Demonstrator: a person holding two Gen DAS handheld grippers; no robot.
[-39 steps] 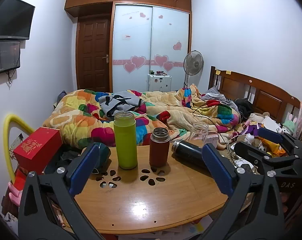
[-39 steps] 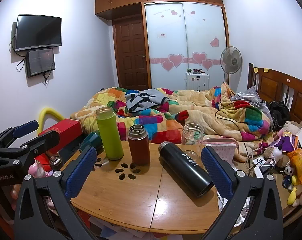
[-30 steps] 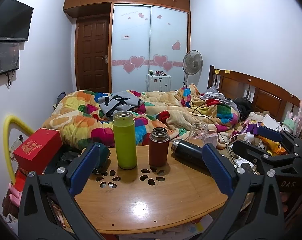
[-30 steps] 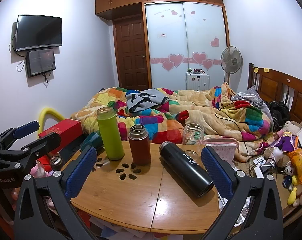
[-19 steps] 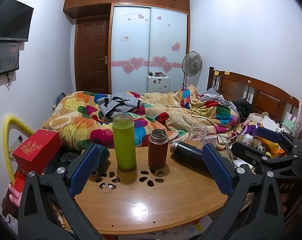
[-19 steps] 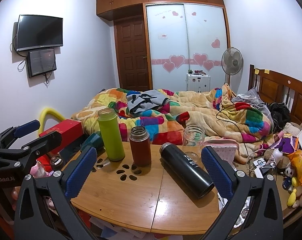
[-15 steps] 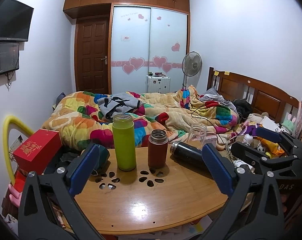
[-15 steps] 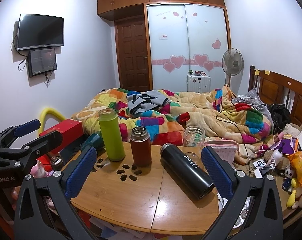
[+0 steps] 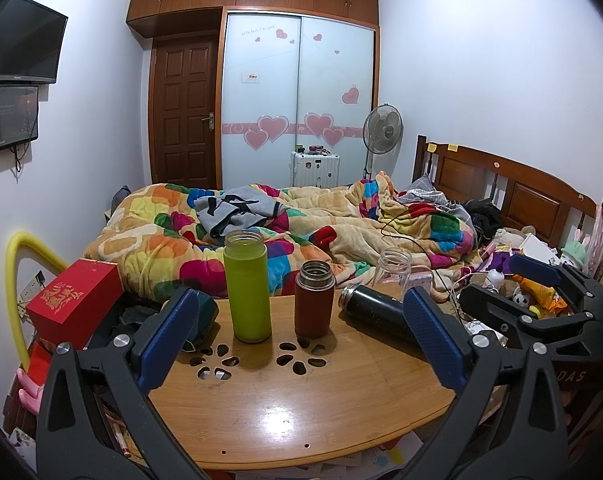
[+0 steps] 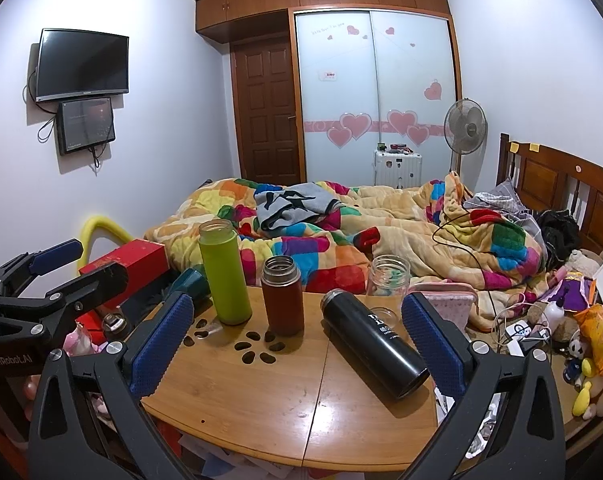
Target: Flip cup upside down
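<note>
- Two grippers hang spread wide and empty at the near edge of the wooden table (image 10: pixel 237 396): left gripper (image 9: pixel 301 338), right gripper (image 10: pixel 297 338).
- Black flask (image 10: pixel 373 342) lies on its side right of the paw-print cutouts (image 10: pixel 253 346).
- Red-brown cup (image 10: pixel 282 296) stands upright, mouth up, just behind the cutouts.
- Green bottle (image 10: pixel 223 272) stands left of the cup.
- Glass jar (image 10: pixel 387 278) stands at the far edge.

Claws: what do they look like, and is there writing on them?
Both look like big black plastic clamps. The left claw and the right claw each have two long fingers with bumpy blue pads and silver screws. White letters on the left one's side read "GenRobot.AI".
</note>
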